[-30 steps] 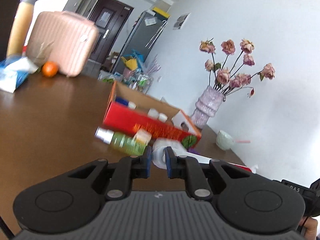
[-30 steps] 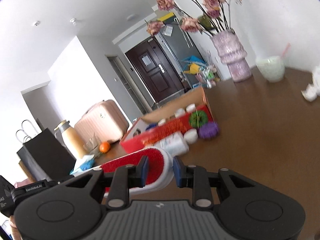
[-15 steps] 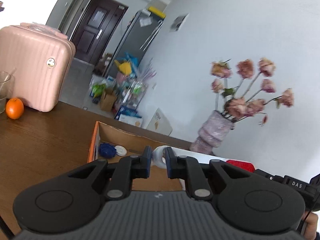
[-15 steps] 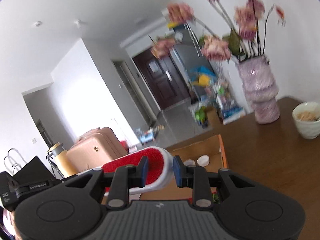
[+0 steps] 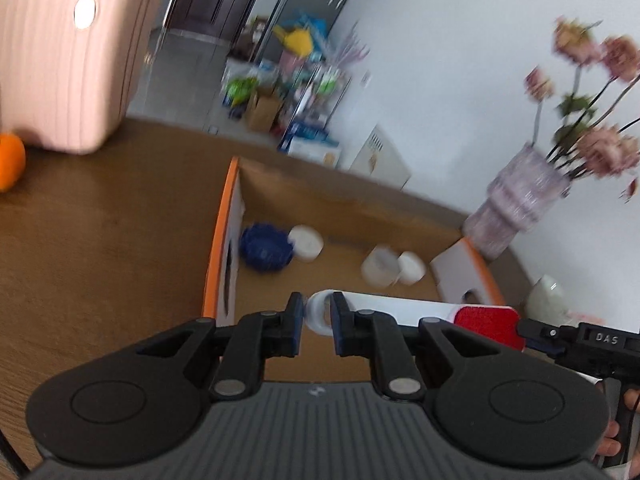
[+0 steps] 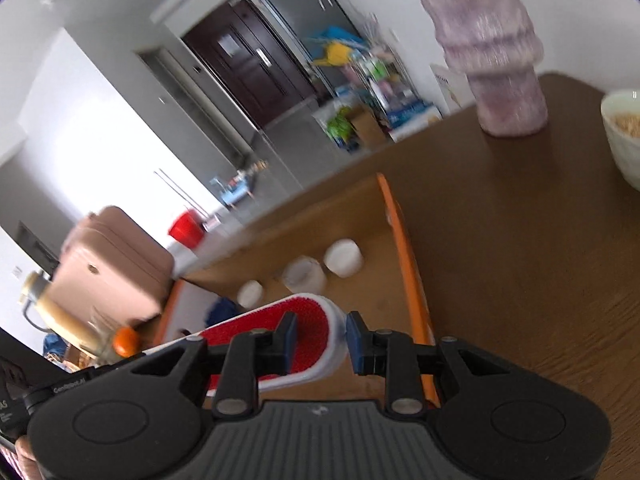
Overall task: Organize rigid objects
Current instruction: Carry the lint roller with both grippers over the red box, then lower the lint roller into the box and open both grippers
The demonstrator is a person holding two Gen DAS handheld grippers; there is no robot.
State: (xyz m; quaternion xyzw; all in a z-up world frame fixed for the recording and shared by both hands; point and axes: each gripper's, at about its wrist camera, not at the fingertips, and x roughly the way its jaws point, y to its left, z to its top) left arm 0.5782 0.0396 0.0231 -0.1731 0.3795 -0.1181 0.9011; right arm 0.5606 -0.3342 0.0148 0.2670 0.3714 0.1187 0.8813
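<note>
Left tongs (image 5: 315, 318) clamp brush (image 5: 404, 307) handle | right tongs (image 6: 320, 338) clamp bristle end | axis 9-to-3 | box (image 5: 219, 248) at 12, below

Bright daylight, motion blur, fisheye-warped edges.

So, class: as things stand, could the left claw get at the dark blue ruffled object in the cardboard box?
Probably not yet. The left claw is shut on the white handle of the red-faced lint brush, so it is occupied. The dark blue ruffled object lies uncovered in the open cardboard box.
</note>
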